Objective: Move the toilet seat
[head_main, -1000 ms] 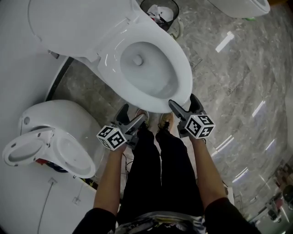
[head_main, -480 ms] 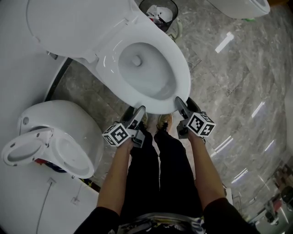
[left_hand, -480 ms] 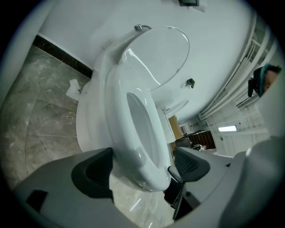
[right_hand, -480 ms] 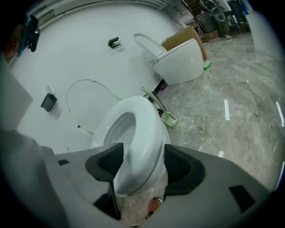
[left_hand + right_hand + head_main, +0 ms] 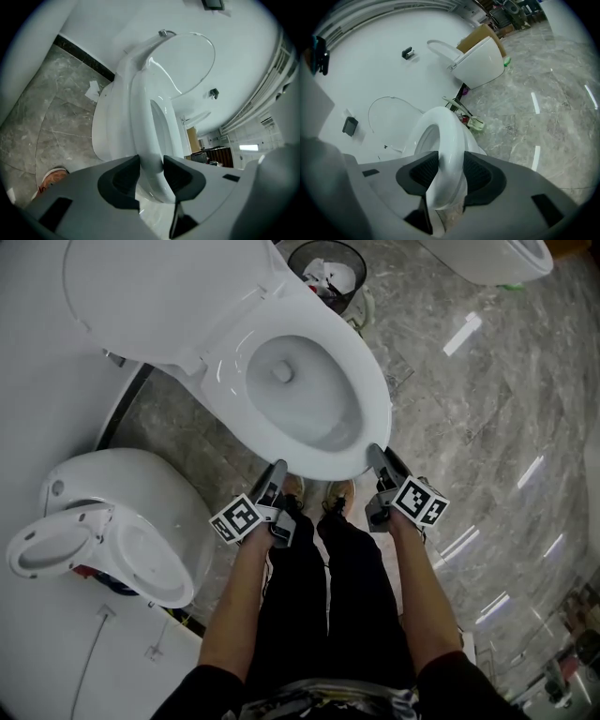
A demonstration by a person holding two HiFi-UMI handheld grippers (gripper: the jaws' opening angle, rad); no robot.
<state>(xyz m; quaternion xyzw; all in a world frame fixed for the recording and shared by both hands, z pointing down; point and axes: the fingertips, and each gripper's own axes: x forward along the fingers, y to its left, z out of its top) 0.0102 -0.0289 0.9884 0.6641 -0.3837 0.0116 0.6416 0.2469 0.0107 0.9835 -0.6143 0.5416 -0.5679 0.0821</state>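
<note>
While just closed on the toilet seat [image 5: 373,413], left gripper [image 5: 278,469], right gripper [image 5: 377,455].

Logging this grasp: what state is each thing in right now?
toilet seat: down on the bowl, front rim pinched at two spots.
lid: raised.
left gripper: fingers just closed, shut on the seat.
right gripper: fingers just closed, shut on the seat.
waste bin: open-topped, paper inside.

The top edge crops a second toilet [image 5: 487,257].
</note>
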